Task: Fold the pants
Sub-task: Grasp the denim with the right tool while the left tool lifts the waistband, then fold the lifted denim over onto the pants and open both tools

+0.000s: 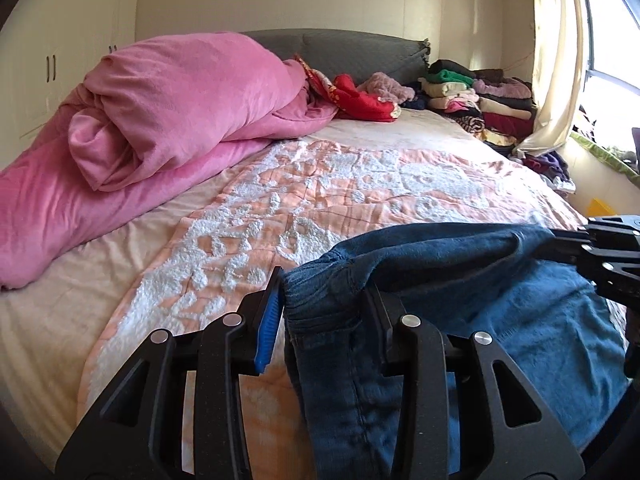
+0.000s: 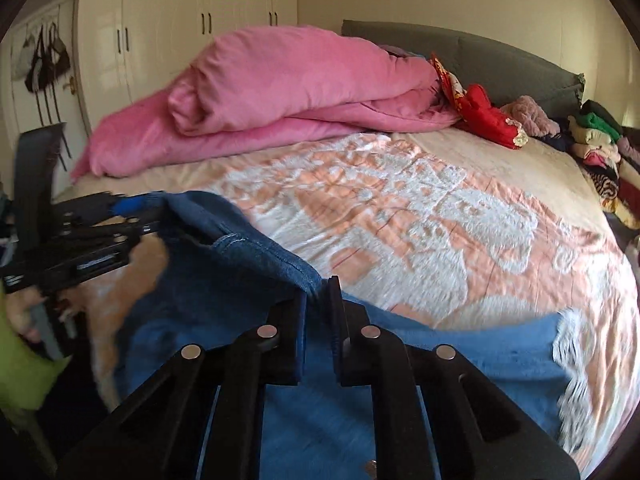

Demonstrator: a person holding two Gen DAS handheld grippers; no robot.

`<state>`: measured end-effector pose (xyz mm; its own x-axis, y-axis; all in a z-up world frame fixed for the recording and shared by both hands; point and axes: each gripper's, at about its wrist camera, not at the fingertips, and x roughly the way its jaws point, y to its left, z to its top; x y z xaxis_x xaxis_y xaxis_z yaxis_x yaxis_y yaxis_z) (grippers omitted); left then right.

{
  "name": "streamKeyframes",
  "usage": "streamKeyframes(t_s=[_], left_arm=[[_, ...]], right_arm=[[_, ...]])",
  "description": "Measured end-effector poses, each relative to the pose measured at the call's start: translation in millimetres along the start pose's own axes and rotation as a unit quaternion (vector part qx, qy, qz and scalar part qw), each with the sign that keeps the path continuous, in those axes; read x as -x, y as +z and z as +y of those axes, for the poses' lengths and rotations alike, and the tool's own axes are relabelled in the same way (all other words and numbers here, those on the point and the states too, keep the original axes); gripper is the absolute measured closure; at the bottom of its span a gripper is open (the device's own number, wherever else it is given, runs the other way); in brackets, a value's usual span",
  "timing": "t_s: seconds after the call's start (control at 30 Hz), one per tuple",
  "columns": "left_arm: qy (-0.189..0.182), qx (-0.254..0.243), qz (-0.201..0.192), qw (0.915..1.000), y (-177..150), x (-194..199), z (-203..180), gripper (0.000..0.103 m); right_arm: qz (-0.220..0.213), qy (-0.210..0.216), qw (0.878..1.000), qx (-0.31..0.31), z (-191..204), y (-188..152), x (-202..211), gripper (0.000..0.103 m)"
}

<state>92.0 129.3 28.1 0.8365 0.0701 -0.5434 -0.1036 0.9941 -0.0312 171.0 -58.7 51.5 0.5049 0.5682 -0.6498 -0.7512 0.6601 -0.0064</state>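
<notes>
The left gripper (image 1: 320, 300) jaws clamp the ribbed waistband of the blue denim pants (image 1: 500, 312). The right gripper (image 2: 318, 312) jaws are closed on the waistband's other end. The pants hang over the peach-and-white textured bedspread (image 2: 400, 208).

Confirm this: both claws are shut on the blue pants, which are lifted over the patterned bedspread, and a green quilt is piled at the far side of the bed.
One detail is wrong: the quilt is pink, not green, as the right wrist view shows. The rest stands: the left claw and the right claw are shut on the blue pants, lifted over the patterned bedspread.
</notes>
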Motion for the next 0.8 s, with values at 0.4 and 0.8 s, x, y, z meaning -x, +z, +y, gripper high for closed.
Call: streamKeyframes(t_s=[0.4, 0.8], left_arm=[[-0.021, -0.045, 0.021, 0.9985, -40.7, 42.4, -10.2, 0.072], [-0.034, -0.045, 0.08, 0.9952, -78.7, 56.9, -2.0, 0.072]], right_arm=[[0.034, 0.046, 0.998, -0.007, 58.2, -72.0, 52.4, 0.094], [0.091, 0.061, 0.994, 0.028, 101.0, -119.4, 41.7, 0.094]])
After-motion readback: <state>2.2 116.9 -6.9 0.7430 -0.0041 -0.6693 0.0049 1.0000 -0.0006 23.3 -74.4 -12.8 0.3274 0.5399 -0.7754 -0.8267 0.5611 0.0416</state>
